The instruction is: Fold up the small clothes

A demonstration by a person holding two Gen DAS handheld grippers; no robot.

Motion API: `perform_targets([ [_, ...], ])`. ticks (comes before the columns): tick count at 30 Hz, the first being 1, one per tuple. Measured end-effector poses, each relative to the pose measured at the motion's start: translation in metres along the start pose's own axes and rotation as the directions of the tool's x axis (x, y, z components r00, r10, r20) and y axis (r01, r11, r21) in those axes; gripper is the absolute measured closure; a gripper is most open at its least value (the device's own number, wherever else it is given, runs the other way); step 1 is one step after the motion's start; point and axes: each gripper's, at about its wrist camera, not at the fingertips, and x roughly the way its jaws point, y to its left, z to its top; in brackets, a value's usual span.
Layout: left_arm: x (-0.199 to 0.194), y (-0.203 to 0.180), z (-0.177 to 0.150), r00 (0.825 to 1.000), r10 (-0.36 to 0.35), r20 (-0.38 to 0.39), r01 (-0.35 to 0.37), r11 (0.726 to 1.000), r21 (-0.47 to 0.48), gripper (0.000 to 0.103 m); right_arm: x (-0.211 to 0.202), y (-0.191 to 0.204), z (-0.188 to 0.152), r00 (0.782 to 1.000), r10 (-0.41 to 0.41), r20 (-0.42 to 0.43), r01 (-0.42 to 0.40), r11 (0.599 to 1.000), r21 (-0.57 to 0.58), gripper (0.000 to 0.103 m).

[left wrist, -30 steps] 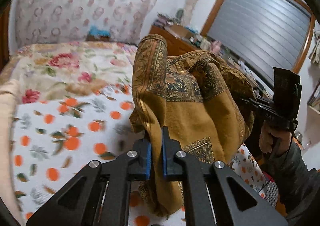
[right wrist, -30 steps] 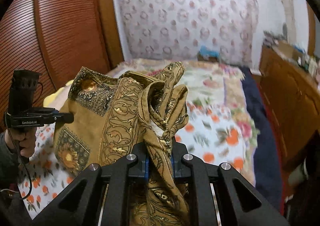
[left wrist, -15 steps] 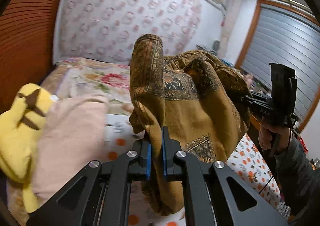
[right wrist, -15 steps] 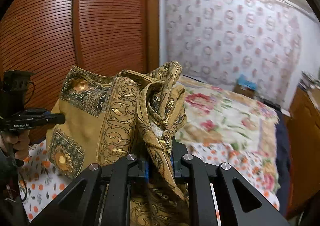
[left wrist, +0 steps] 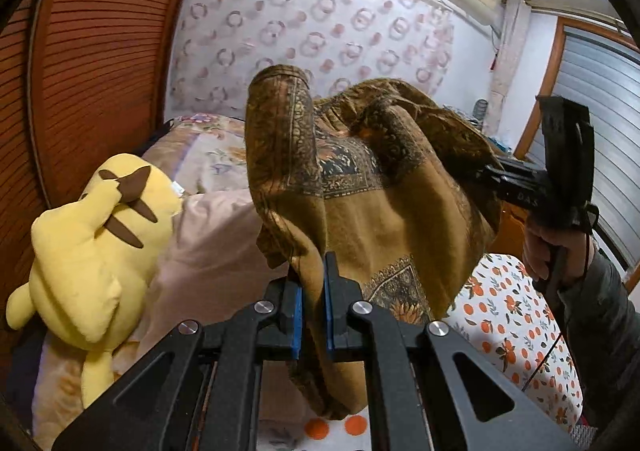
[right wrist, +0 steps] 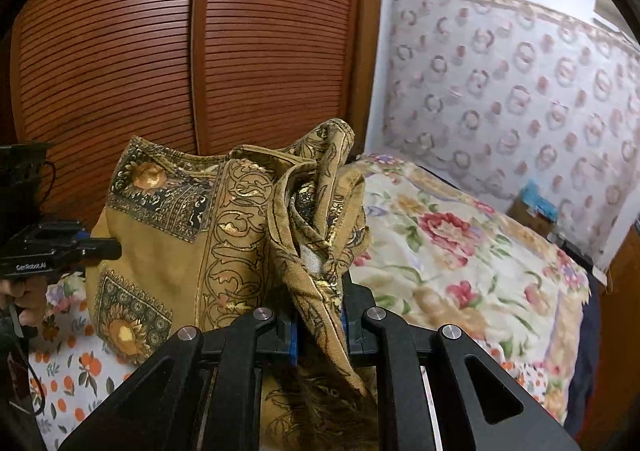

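A mustard-brown patterned garment (left wrist: 384,187) hangs in the air between both grippers, above the bed. My left gripper (left wrist: 311,291) is shut on one bunched edge of it, the cloth pinched between the blue pads. In the right wrist view the same garment (right wrist: 192,235) spreads to the left, and my right gripper (right wrist: 318,315) is shut on a twisted fold of it. The right gripper (left wrist: 492,175) also shows at the right of the left wrist view, in a hand. The left gripper (right wrist: 108,249) appears at the left edge of the right wrist view.
A yellow plush toy (left wrist: 92,235) lies on a pink pillow (left wrist: 216,243) at the left. The bed has an orange-print sheet (left wrist: 516,327) and a floral quilt (right wrist: 460,259). A slatted wooden wardrobe (right wrist: 160,51) stands behind; patterned wall (left wrist: 320,31) at the back.
Both views have swung sideways across the room: the wardrobe, plush toy and pillow have come into view. The garment stays gripped the same way in both grippers.
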Motion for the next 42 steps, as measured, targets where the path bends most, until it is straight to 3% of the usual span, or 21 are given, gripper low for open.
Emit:
perform_targets([
  [8, -0.004, 0.023, -0.013, 0.999, 0.04, -0.016, -0.041, 0.998, -0.053, 0.094, 0.035, 0.018, 0.029, 0.999, 0.039, -0.002, -0.039, 0.994, -0.101, 0.089],
  [15, -0.006, 0.039, -0.032, 0.998, 0.051, -0.035, -0.055, 0.993, -0.105, 0.094, 0.087, 0.029, 0.046, 0.995, 0.078, -0.068, -0.089, 0.983, -0.163, 0.089],
  [22, 0.0, 0.057, -0.045, 0.995, 0.067, -0.068, -0.077, 0.986, -0.148, 0.094, 0.151, 0.018, 0.057, 0.984, 0.096, -0.149, -0.112, 0.989, -0.1, 0.086],
  [28, 0.0, 0.053, -0.056, 0.993, 0.083, -0.079, -0.093, 0.986, -0.141, 0.094, 0.175, 0.024, 0.063, 0.985, 0.102, -0.137, -0.115, 0.989, -0.089, 0.086],
  [31, 0.003, 0.054, -0.059, 0.991, 0.096, -0.093, -0.108, 0.985, -0.137, 0.094, 0.173, 0.02, 0.065, 0.992, 0.054, -0.116, -0.061, 0.996, -0.058, 0.072],
  [33, 0.004, 0.053, -0.061, 0.99, 0.108, -0.095, -0.12, 0.984, -0.132, 0.094, 0.165, 0.011, 0.069, 0.996, 0.008, -0.087, -0.01, 1.0, -0.021, 0.051],
  [34, 0.003, 0.052, -0.06, 0.989, 0.114, -0.096, -0.126, 0.984, -0.128, 0.094, 0.16, 0.007, 0.07, 0.997, -0.021, -0.073, 0.02, 1.0, -0.011, 0.048],
  [39, 0.003, 0.045, -0.059, 0.985, 0.144, -0.1, -0.154, 0.984, -0.095, 0.094, 0.134, 0.007, 0.056, 0.999, -0.017, -0.042, 0.018, 1.0, 0.004, 0.047],
  [42, 0.003, 0.048, -0.058, 0.983, 0.146, -0.108, -0.157, 0.982, -0.104, 0.09, 0.131, 0.016, 0.04, 0.997, 0.039, -0.064, -0.038, 0.999, 0.023, 0.047],
])
